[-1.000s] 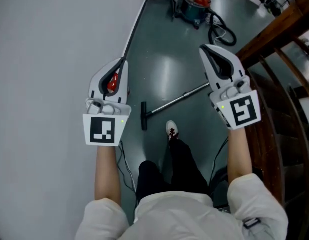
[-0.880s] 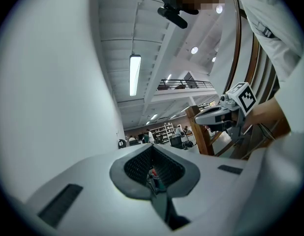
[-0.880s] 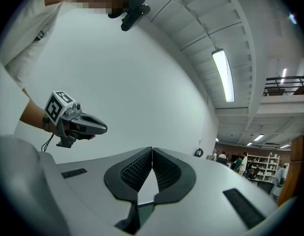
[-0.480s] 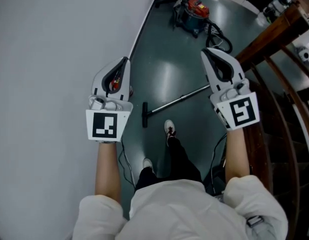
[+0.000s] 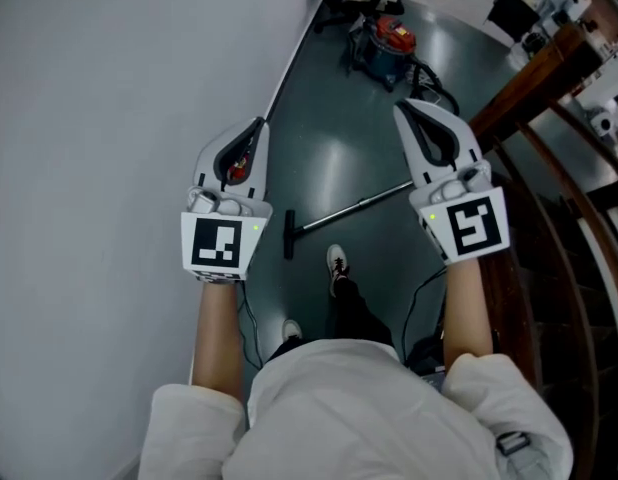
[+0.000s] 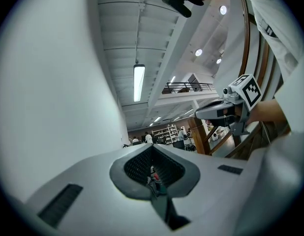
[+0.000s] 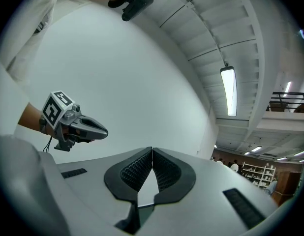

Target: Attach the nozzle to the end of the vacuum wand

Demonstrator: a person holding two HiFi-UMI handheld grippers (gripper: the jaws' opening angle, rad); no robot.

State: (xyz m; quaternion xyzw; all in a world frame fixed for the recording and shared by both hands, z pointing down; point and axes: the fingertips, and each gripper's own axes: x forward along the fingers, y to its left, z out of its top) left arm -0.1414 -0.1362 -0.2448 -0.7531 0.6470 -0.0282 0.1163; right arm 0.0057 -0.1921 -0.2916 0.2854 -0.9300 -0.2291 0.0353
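A metal vacuum wand (image 5: 354, 206) lies flat on the dark floor far below both grippers. A black nozzle (image 5: 288, 233) sits crosswise at its left end. My left gripper (image 5: 256, 125) is held high near the white wall, left of the nozzle, shut and empty. My right gripper (image 5: 402, 108) hangs above the wand's right end, also shut with nothing in it. In the left gripper view the left gripper (image 6: 152, 146) points level into the hall, with the right gripper (image 6: 226, 109) beside it. In the right gripper view the right gripper (image 7: 152, 149) faces the wall, with the left gripper (image 7: 78, 127) alongside.
A red and teal vacuum cleaner (image 5: 387, 38) with a black hose (image 5: 436, 86) stands on the floor farther ahead. A wooden railing (image 5: 534, 148) runs along the right. A white wall (image 5: 99, 148) fills the left. The person's shoes (image 5: 336, 262) stand just behind the nozzle.
Both grippers have risen away from the floor, staying shut. The view has tipped forward, so more of the vacuum cleaner shows. The wand and nozzle lie where they were.
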